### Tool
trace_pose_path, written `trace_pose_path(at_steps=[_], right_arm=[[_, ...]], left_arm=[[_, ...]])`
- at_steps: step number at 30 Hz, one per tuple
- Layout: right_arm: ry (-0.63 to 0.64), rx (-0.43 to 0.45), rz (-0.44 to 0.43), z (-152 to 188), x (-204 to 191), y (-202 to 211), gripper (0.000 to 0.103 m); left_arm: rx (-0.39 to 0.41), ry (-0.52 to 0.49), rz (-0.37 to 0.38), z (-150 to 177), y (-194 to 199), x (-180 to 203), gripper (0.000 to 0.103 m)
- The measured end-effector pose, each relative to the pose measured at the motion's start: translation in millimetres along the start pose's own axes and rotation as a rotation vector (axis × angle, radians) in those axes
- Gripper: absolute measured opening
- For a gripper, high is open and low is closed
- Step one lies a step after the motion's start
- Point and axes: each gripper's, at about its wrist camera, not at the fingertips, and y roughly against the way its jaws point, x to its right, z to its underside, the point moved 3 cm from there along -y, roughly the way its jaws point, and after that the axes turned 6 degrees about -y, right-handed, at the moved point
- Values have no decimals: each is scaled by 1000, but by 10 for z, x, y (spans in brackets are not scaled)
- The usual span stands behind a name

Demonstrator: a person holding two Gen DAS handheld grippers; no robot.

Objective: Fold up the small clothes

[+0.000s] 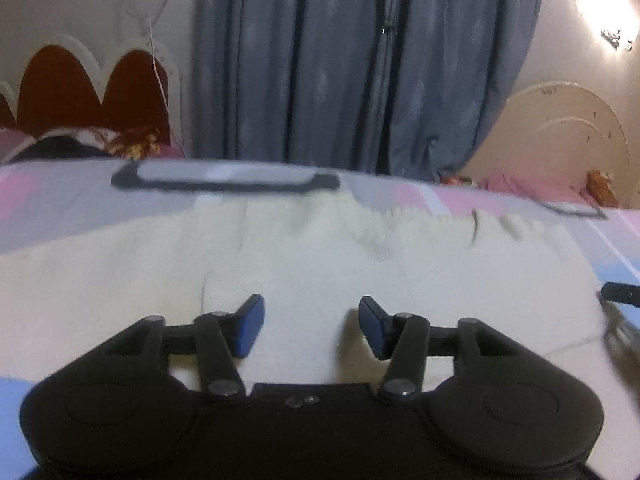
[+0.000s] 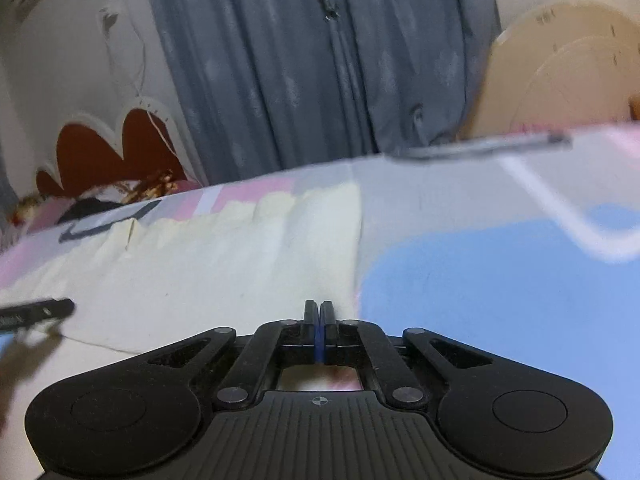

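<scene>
garment: pale cream cloth (image 1: 304, 256) spread flat on the bed, ruffled along its far edge (looks like some small knit piece, can't tell exactly what)
left gripper: the left gripper (image 1: 311, 327) hovers low over the near part of the cloth, its 2 blue-padded fingers (image 1: 252, 326) spread apart with nothing between them, just bare cloth showing in the gap
right gripper: the right gripper (image 2: 319, 314) has its jaws pressed fully together at the cloth's right edge; whether any fabric is pinched in there I can't tell
bed cover: pastel bedspread (image 2: 500, 280) in pink, grey and blue blocks, with a big blue patch just right of the cloth
backdrop: grey-blue curtain (image 1: 340, 64) hanging behind the bed, red scalloped headboard (image 1: 80, 84) at left
blur: both views are a bit smeared, so fine detail is lost
</scene>
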Motion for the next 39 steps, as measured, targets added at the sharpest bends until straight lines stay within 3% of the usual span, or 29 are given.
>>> trace_pose_path(at_steps=[2, 5, 8, 10, 11, 14, 18, 21, 23, 26, 29, 30, 32, 35, 38, 39], right_arm=[[17, 15, -26, -138, -56, -127, 0], [87, -3, -33, -308, -196, -488, 0], [113, -31, 110, -394, -29, -854, 0], [55, -20, 103, -447, 152, -905, 0], [73, -23, 99, -442, 148, -906, 0], [141, -11, 120, -385, 76, -825, 0], [112, 44, 45, -233, -72, -340, 0], [137, 8, 33, 3, -228, -159, 0], [157, -37, 79, 183, -195, -247, 0], [117, -32, 90, 100, -200, -223, 0], [162, 37, 98, 114, -292, -114, 0], [165, -54, 116, 198, -278, -232, 0], [177, -57, 127, 166, -254, -178, 0], [137, 28, 98, 62, -312, 157, 0], [73, 9, 77, 127, -299, 321, 0], [53, -5, 76, 188, -295, 344, 0]], left_arm=[[-16, -6, 28, -76, -146, 99, 52], [-20, -103, 44, -160, -328, 327, 53], [-30, -141, 1, -199, -487, 275, 59], [-36, -92, 18, -143, -512, 123, 62], [-37, -63, 37, -144, -498, 72, 62], [-15, -62, -18, -173, -255, 77, 55], [43, -45, 34, 23, 140, 205, 56], [-6, -32, 21, 215, 37, 289, 58], [-12, -20, -1, 184, 2, 297, 58], [-25, -29, 2, 174, 7, 301, 61], [-23, -26, 17, 184, 60, 282, 62], [-26, -21, 26, 173, 98, 260, 62], [-1, -7, 38, 163, 266, 148, 66], [59, 57, -6, 264, 619, -212, 70], [82, 219, -88, 492, 975, -859, 63], [99, 273, -132, 588, 1102, -1110, 51]])
